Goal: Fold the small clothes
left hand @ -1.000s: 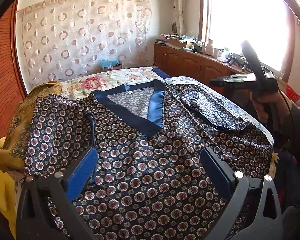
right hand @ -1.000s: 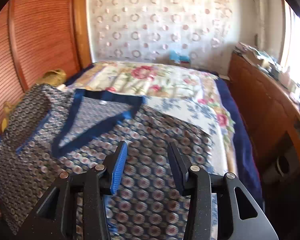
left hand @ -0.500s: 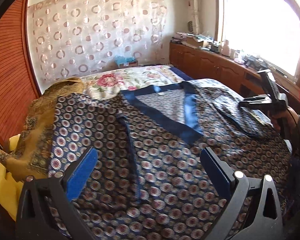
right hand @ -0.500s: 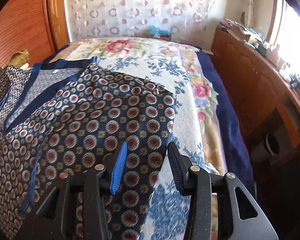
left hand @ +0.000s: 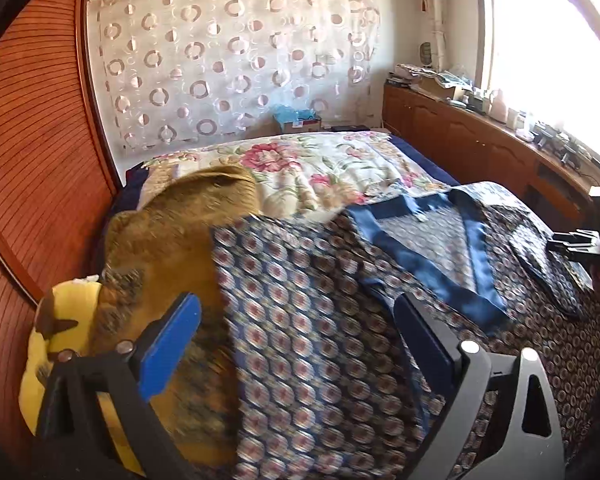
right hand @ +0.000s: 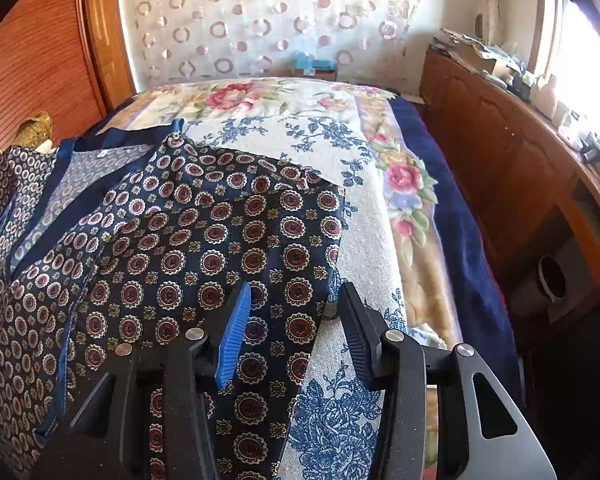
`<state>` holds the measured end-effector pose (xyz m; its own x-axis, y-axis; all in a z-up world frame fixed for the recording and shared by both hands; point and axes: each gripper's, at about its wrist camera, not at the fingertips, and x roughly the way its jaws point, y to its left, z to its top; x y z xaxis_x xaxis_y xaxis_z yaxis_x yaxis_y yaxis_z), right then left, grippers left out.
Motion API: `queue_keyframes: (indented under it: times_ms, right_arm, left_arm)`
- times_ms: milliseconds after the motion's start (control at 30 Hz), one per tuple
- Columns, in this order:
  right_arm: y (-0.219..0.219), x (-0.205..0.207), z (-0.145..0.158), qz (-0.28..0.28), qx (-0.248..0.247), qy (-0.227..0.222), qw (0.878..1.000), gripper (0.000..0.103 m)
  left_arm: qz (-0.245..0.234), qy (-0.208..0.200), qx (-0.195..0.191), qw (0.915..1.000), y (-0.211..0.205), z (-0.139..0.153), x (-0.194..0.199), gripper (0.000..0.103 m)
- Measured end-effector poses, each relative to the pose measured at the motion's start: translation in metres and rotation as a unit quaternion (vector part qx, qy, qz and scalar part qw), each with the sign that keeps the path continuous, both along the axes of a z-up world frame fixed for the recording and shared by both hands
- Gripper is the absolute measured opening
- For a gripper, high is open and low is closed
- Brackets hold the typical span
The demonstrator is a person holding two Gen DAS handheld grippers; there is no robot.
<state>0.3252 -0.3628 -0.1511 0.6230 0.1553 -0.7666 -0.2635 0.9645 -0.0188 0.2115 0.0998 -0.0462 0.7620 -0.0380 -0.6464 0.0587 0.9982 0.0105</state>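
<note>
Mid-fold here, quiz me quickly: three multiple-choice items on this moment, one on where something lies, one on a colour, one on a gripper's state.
1. Where does the brown-gold cloth lie relative to the patterned shirt in the left wrist view?
A. at the shirt's left edge
B. on the cabinet
C. over the neckline

2. What colour is the neckline trim?
A. yellow
B. blue
C. red

3. How does the right gripper stand?
A. clamped on the floral bedspread
B. shut tight with nothing near it
C. jaws apart over the shirt's sleeve edge

Answers:
1 A, the brown-gold cloth sits beside the shirt's left side, next to something yellow.
2 B, a blue band frames the V opening.
3 C, a gap shows between the pads, with patterned fabric and the bedspread below.
</note>
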Motion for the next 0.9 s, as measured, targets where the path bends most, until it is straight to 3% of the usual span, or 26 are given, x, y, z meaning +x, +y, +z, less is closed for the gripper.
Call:
queue_keyframes:
  times_ms: [67, 133, 200, 400, 767, 800, 833, 900]
  right_arm:
    - [0.001, 0.000, 0.000, 0.000, 0.002, 0.001, 1.000, 0.046]
    - [0.000, 0.000, 0.000, -0.001, 0.005, 0.002, 1.000, 0.047]
    - [0.000, 0.000, -0.001, -0.001, 0.005, 0.002, 1.000, 0.047]
    - [0.000, 0.000, -0.001, -0.001, 0.006, 0.003, 1.000, 0.047]
    - [-0.002, 0.000, -0.001, -0.002, 0.007, 0.003, 1.000, 0.048]
    - [-0.002, 0.000, -0.001, -0.002, 0.007, 0.003, 1.000, 0.048]
    - [-0.002, 0.001, -0.001, -0.002, 0.007, 0.003, 1.000, 0.048]
    - [-0.002, 0.001, -0.001, -0.002, 0.007, 0.003, 1.000, 0.048]
  left_arm:
    - [0.004, 0.001, 0.007, 1.0000, 0.009, 0.001, 0.009, 0.088]
    - [0.010, 0.007, 0.008, 0.9999, 0.017, -0.001, 0.018, 0.073]
    - [0.013, 0.020, -0.014, 0.9996, 0.029, -0.006, 0.030, 0.063]
    - [0.028, 0.050, -0.031, 0.9979, 0.045, -0.022, 0.054, 0.044]
    - [0.020, 0.072, -0.011, 0.9971, 0.043, -0.027, 0.078, 0.031]
    - [0.018, 0.073, -0.012, 0.9971, 0.044, -0.029, 0.079, 0.024]
    - [0.013, 0.073, -0.015, 0.9972, 0.044, -0.029, 0.079, 0.007]
    - [0.004, 0.071, -0.022, 0.9972, 0.042, -0.029, 0.078, 0.001]
